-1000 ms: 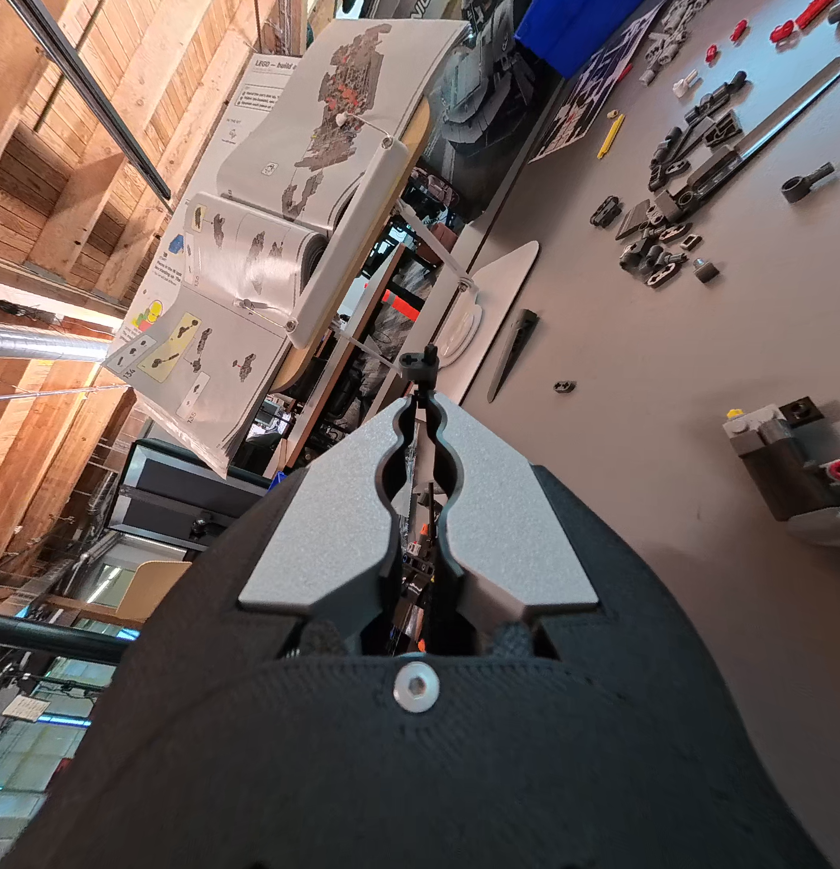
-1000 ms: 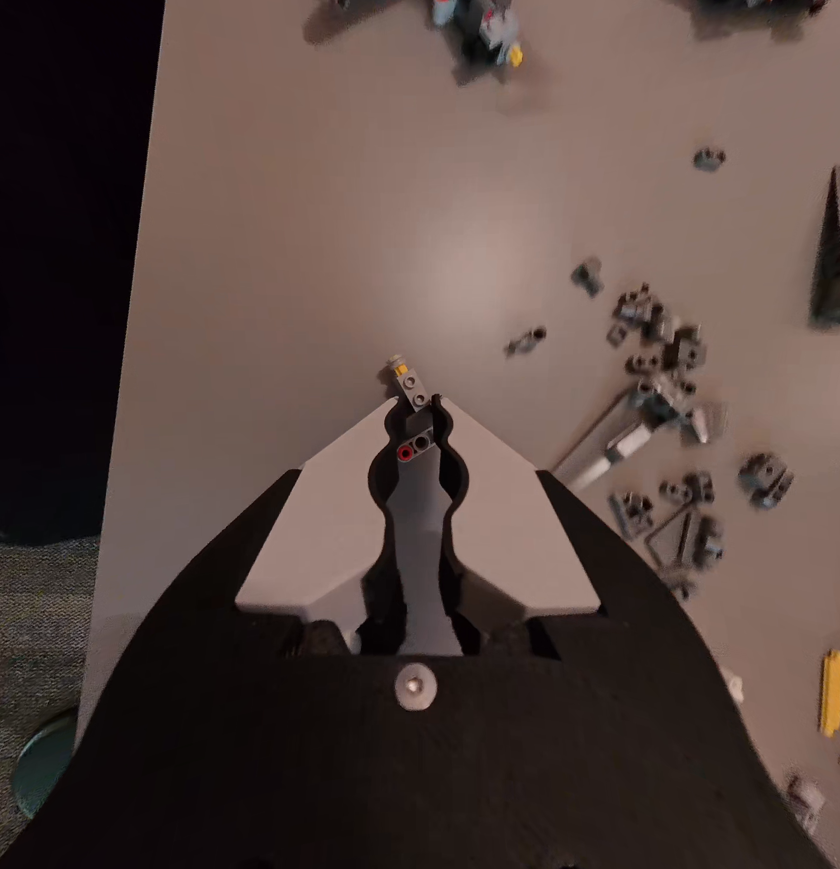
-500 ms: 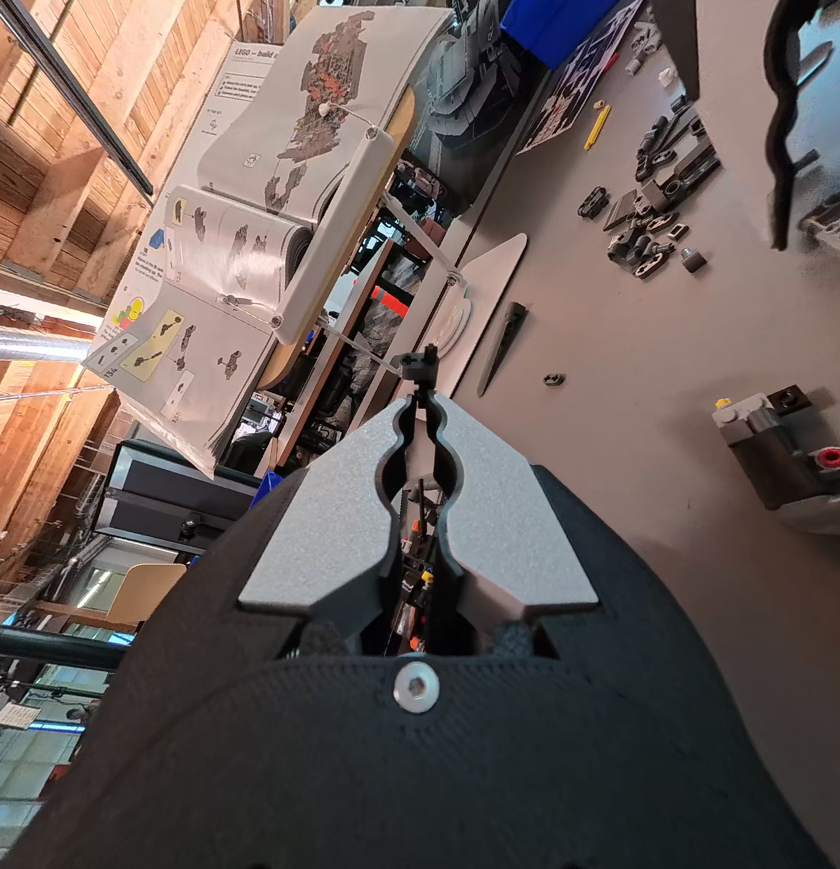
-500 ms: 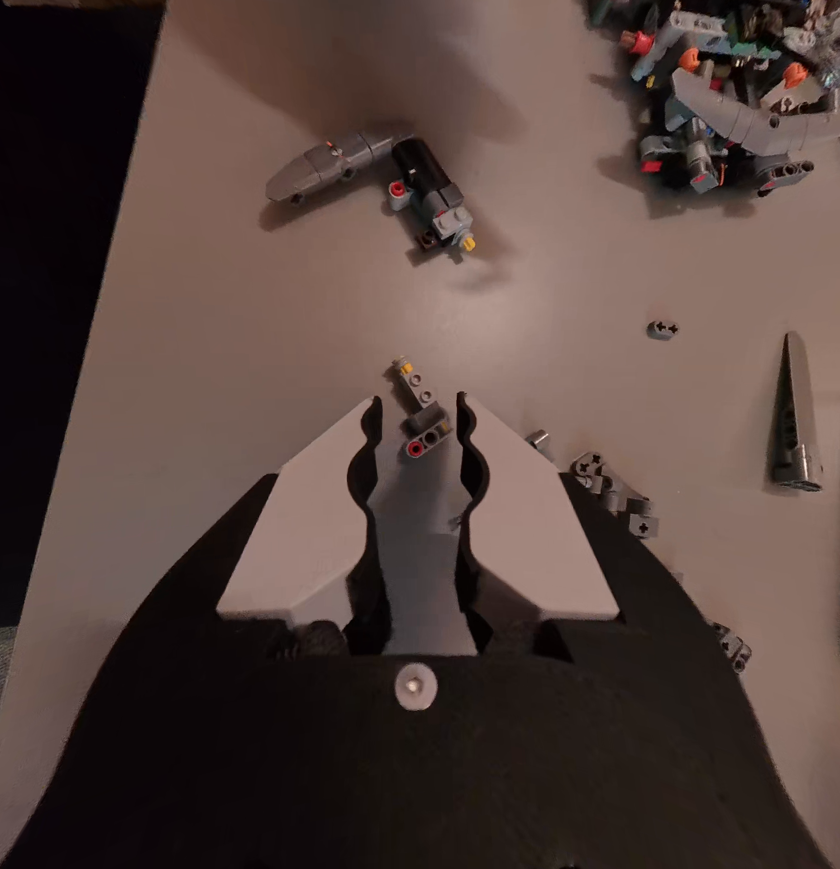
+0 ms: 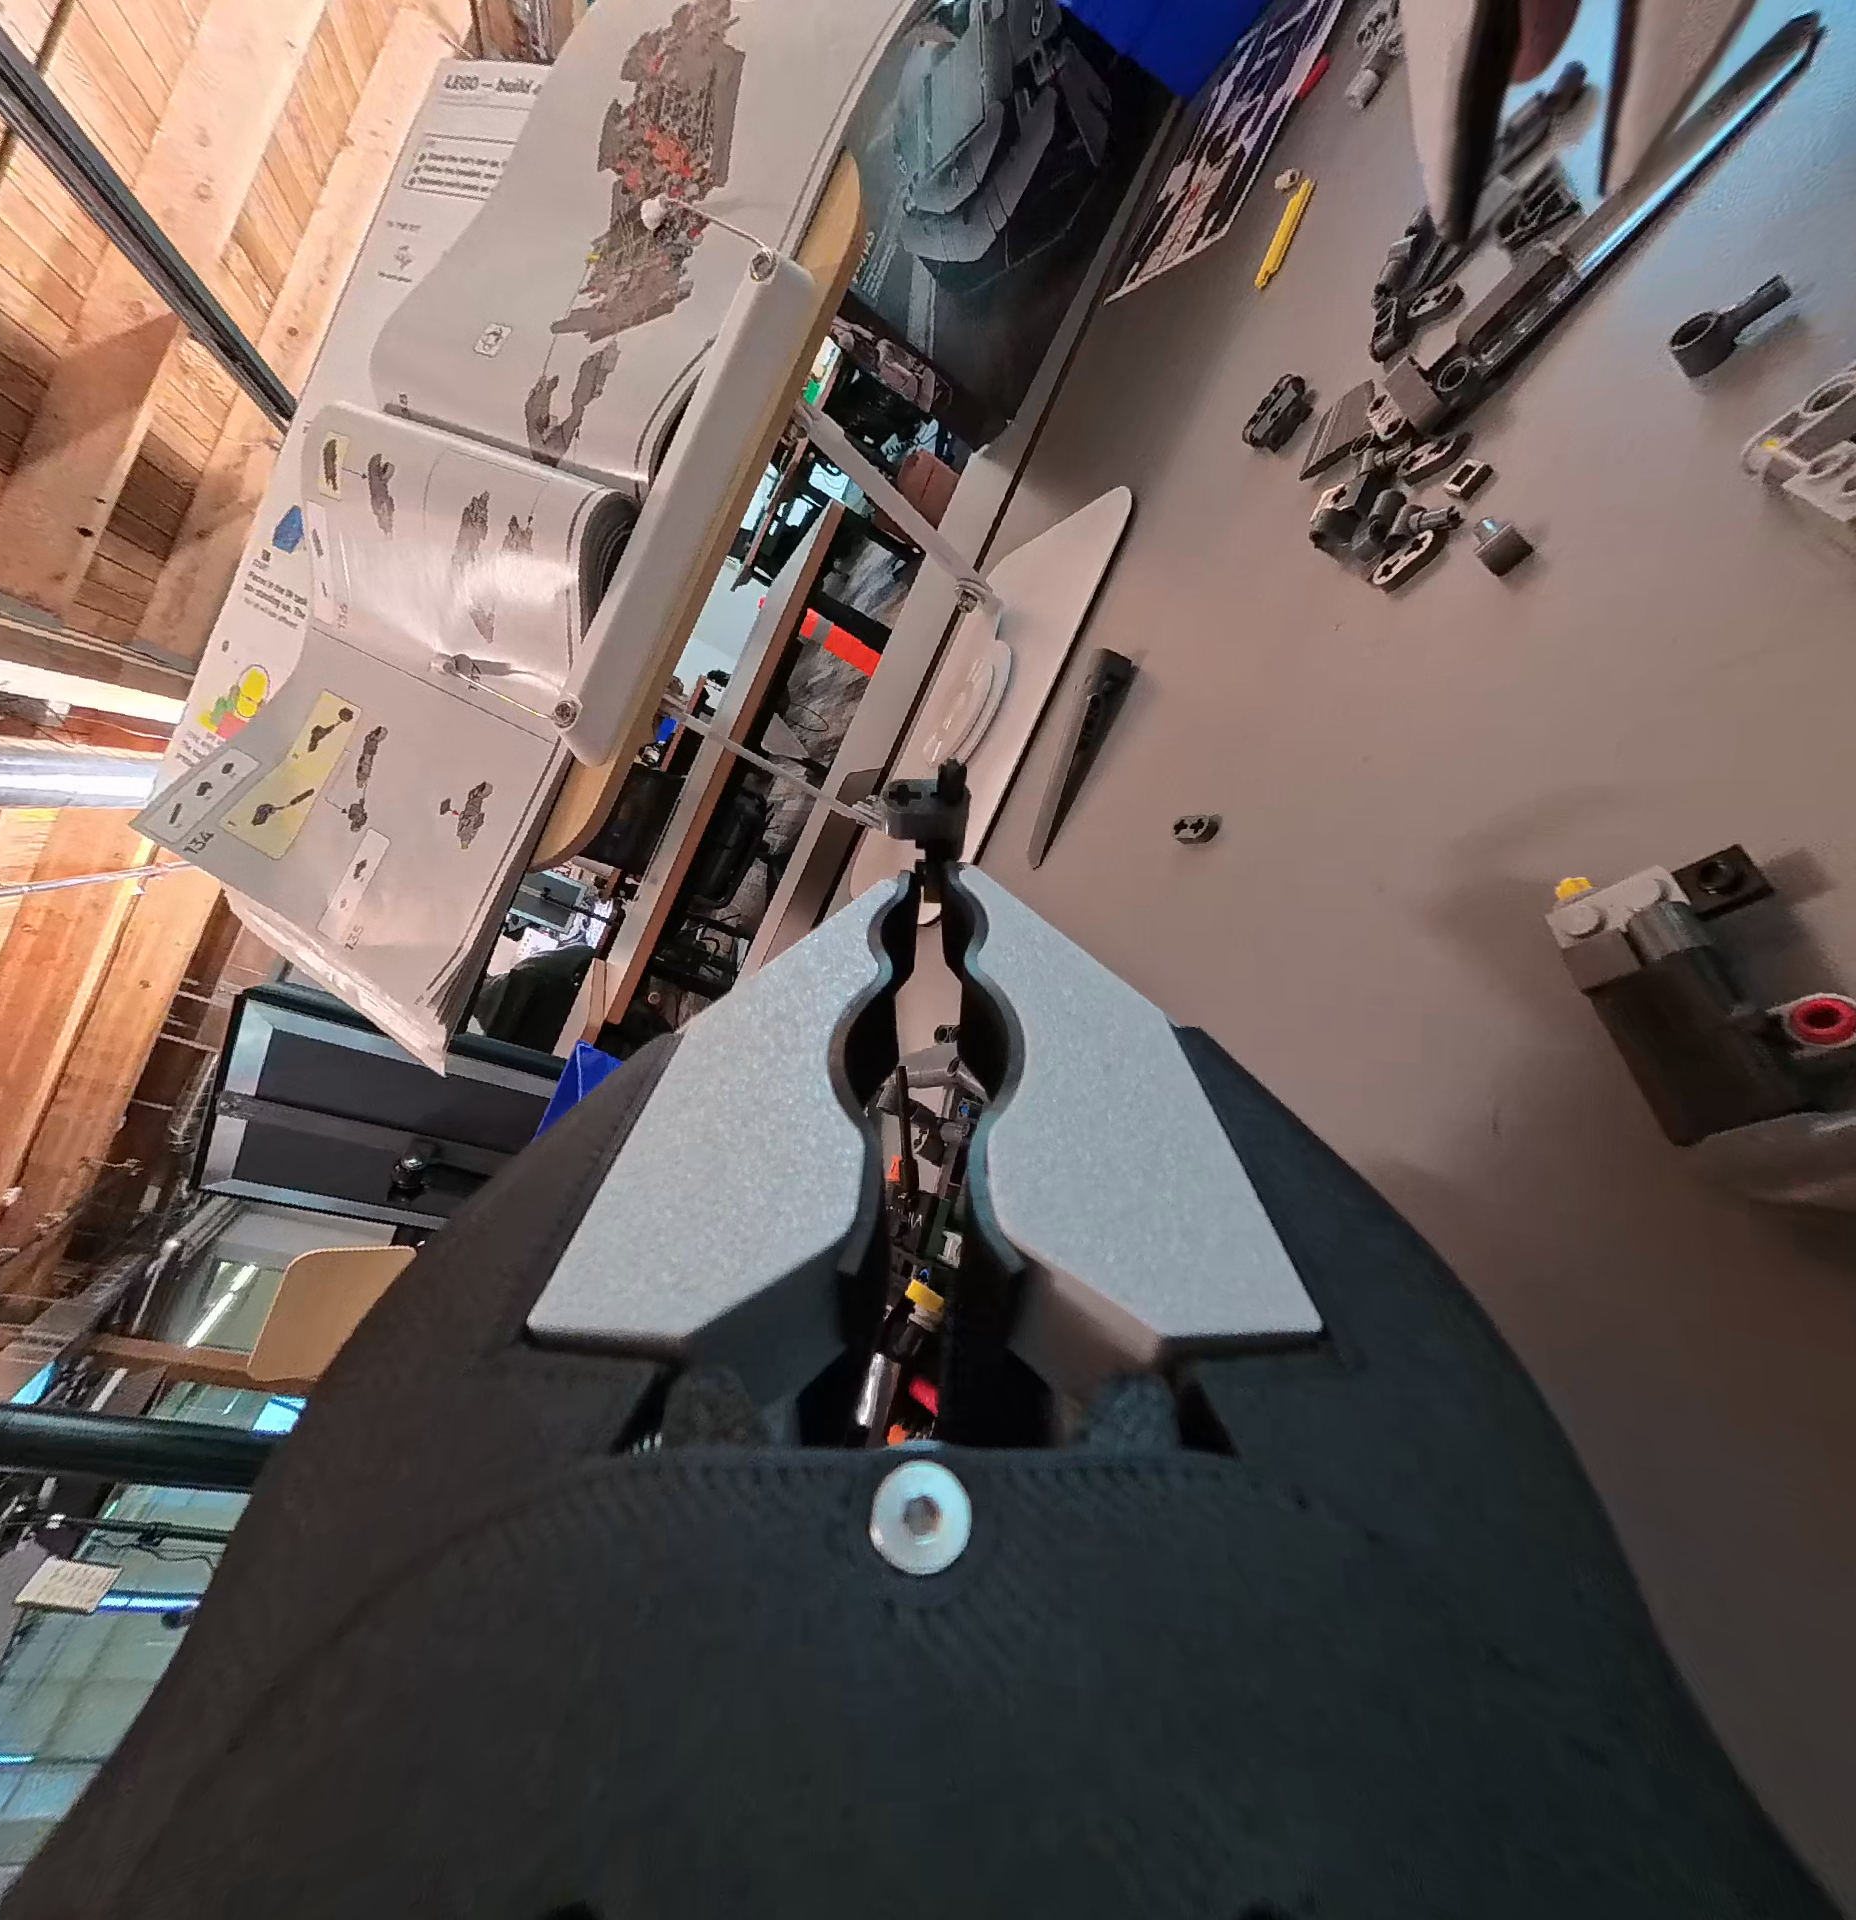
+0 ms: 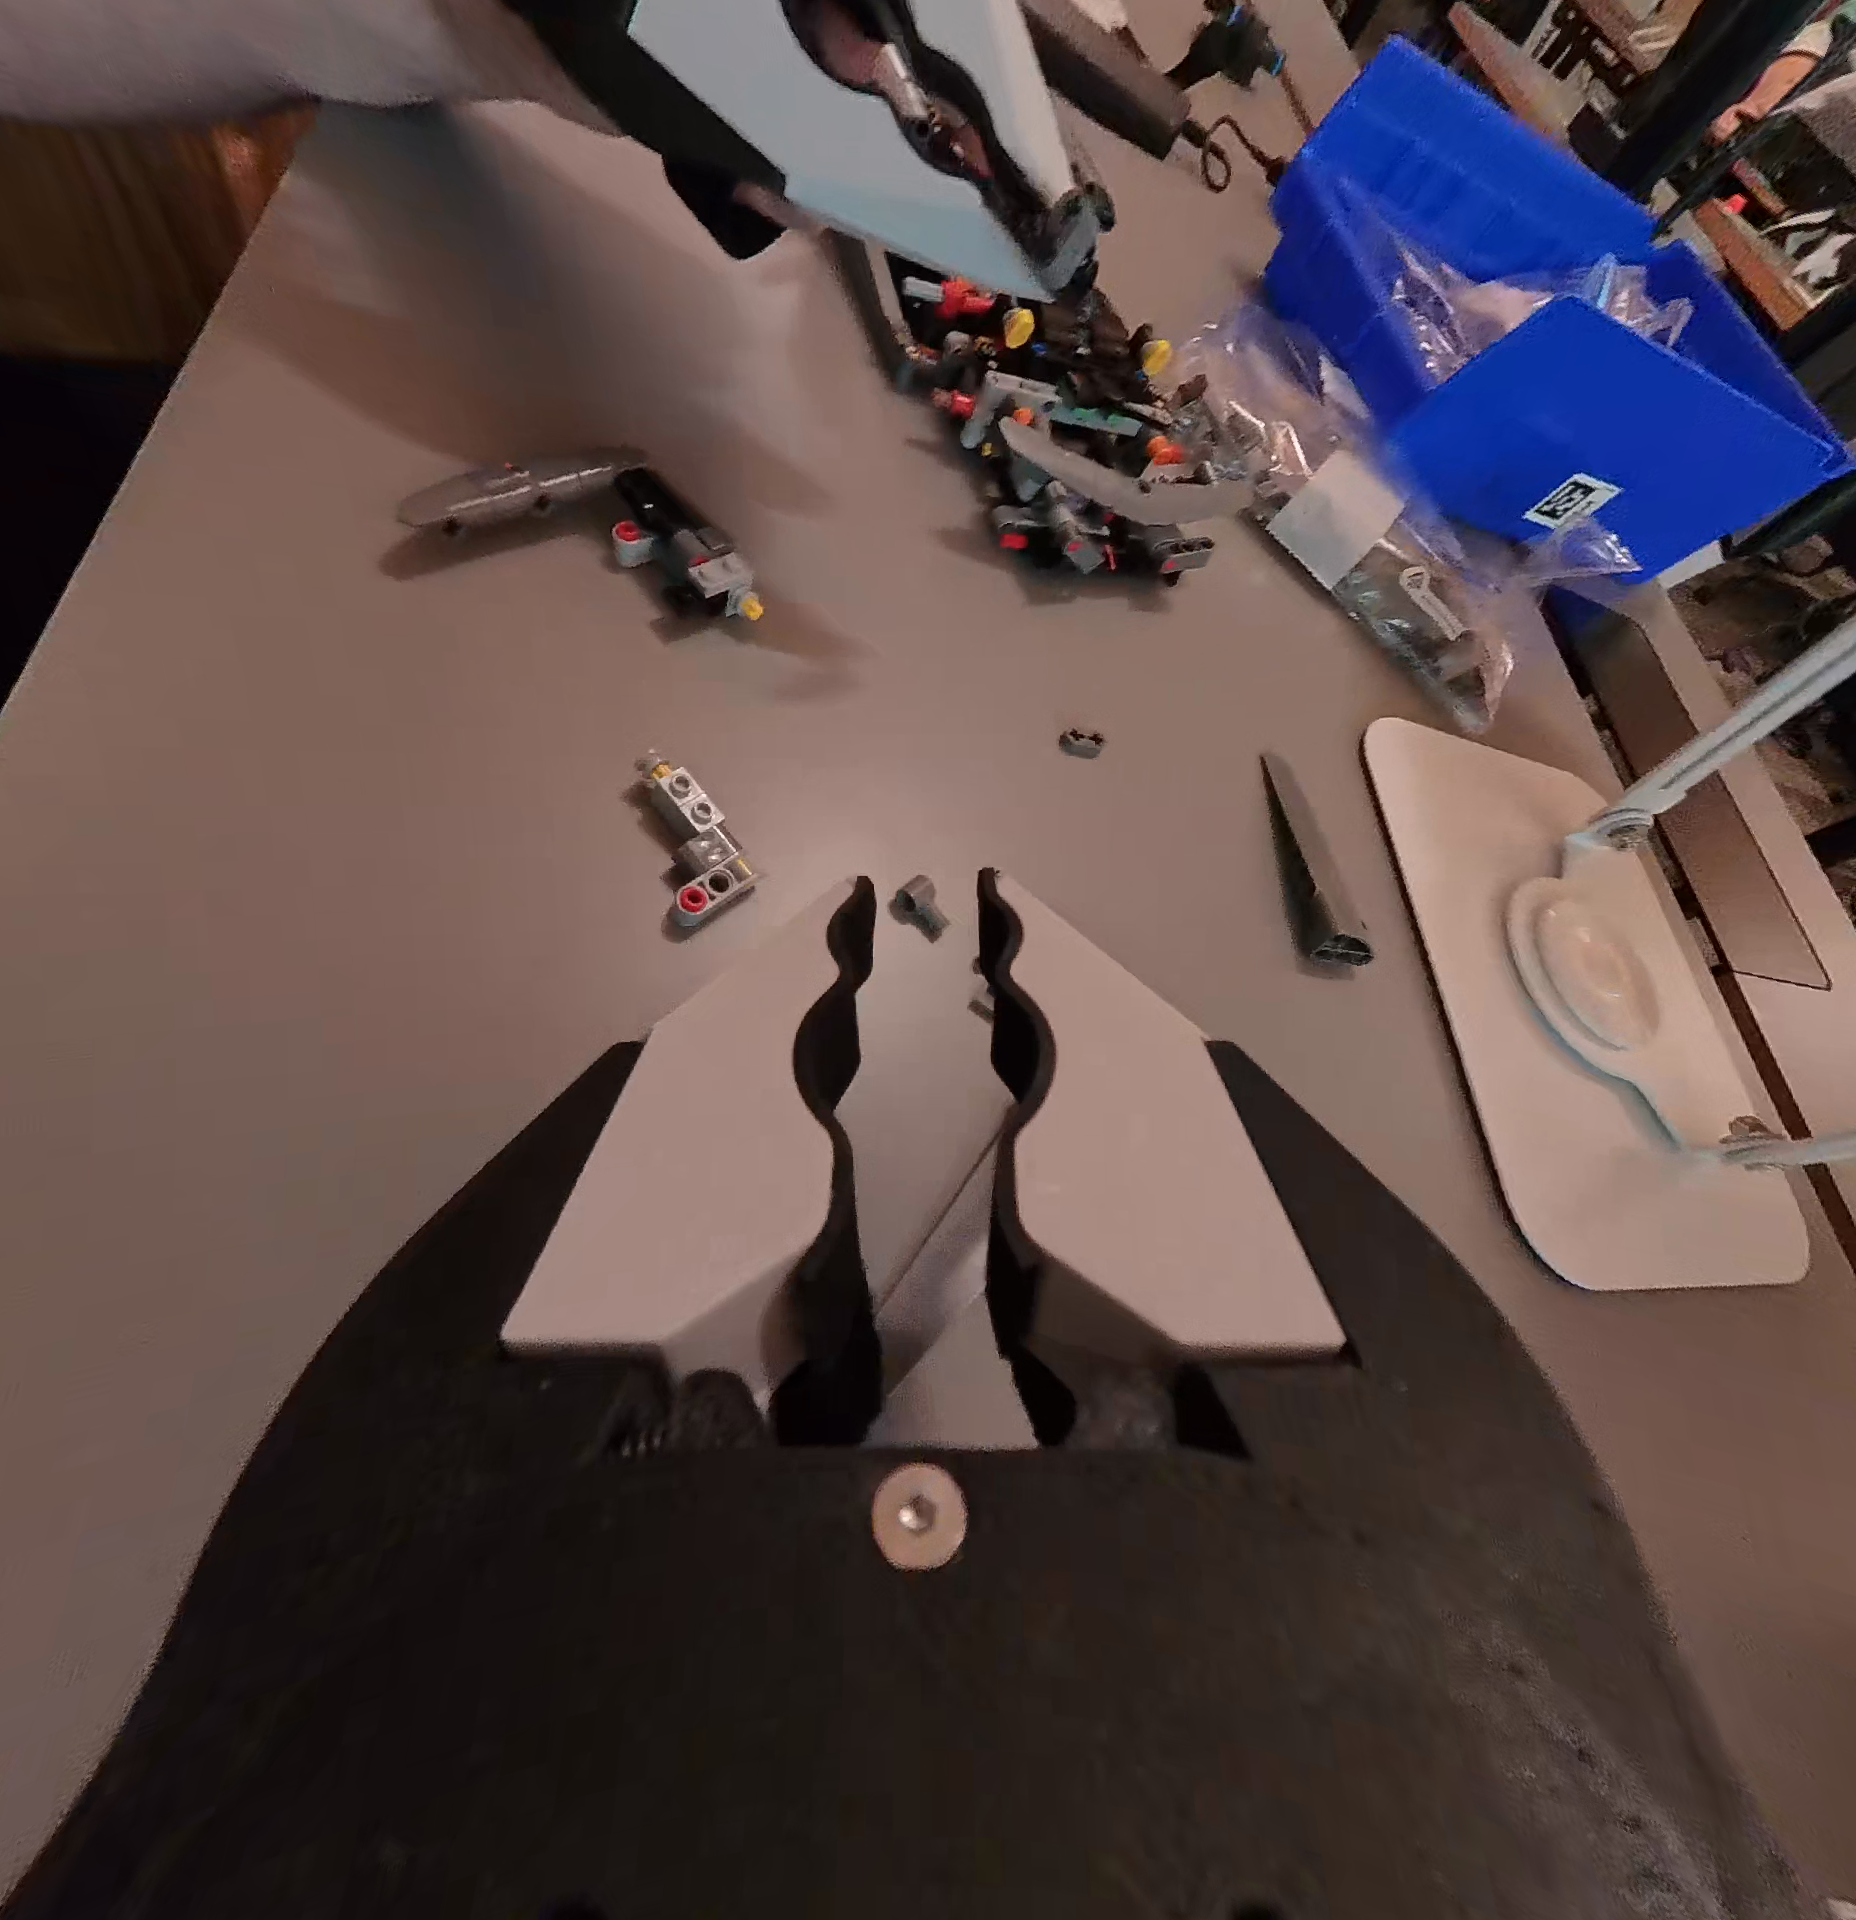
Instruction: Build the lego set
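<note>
Grey connector pinched, right fingers apart

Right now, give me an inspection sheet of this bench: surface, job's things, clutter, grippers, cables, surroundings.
Surface: grey table, bare between parts.
Job's things: small grey connector on the table; grey beam assembly left of it.
Clutter: loose brick pile; dark wedge piece; blue bins; plastic bags.
Grippers: left gripper shut on black axle piece; right gripper open, the connector between its fingertips, untouched.
Cables: nothing seen.
Surroundings: instruction booklet on a stand; wooden wall.
</note>
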`<state>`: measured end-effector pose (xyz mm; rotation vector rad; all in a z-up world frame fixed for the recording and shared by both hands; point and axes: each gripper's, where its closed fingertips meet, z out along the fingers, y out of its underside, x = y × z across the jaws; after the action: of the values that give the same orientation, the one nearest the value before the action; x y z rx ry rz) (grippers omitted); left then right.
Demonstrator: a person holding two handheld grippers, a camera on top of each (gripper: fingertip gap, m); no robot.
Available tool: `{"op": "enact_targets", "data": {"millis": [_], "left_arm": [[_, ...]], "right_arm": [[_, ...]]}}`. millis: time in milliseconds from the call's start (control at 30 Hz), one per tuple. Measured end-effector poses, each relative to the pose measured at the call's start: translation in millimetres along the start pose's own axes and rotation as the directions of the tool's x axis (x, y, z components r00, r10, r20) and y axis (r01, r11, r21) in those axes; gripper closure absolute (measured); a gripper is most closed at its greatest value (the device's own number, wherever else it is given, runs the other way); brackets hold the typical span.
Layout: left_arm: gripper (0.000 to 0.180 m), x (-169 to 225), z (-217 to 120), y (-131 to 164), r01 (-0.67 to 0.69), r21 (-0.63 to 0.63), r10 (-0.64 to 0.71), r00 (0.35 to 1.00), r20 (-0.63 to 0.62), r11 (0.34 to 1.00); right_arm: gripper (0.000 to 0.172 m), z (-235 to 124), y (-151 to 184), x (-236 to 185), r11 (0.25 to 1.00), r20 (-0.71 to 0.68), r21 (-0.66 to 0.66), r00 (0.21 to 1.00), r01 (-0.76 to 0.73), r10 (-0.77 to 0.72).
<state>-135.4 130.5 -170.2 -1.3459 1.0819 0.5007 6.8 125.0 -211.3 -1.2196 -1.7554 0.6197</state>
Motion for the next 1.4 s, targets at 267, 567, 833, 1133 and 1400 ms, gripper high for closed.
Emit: {"op": "enact_targets", "data": {"millis": [267,567,833,1133,1400], "left_arm": [[0.178,1,1,2,0.001,-0.008,-0.001,1.000,-0.003,1.000],[0.179,0,-1,2,-0.003,-0.004,0.003,1.000,0.001,1.000],[0.178,2,0,-1,-0.016,0.000,0.016,1.000,-0.001,1.000],[0.179,1,-2,-2,-0.017,0.008,0.017,1.000,0.002,1.000],[0.179,0,-2,-3,-0.014,0.012,0.014,1.000,0.005,1.000]], "right_arm": [[0.156,-6,0,10,1.000,-0.053,0.018,0.999,-0.003,0.004],[0.159,-9,2,20,1.000,-0.106,0.030,0.994,-0.003,0.006],[0.159,-5,7,21,1.000,-0.115,0.009,0.993,0.007,-0.006],[0.159,-7,6,24,1.000,-0.136,0.015,0.991,0.008,-0.006],[0.159,-7,7,25,1.000,-0.146,0.012,0.989,0.011,-0.009]]}}
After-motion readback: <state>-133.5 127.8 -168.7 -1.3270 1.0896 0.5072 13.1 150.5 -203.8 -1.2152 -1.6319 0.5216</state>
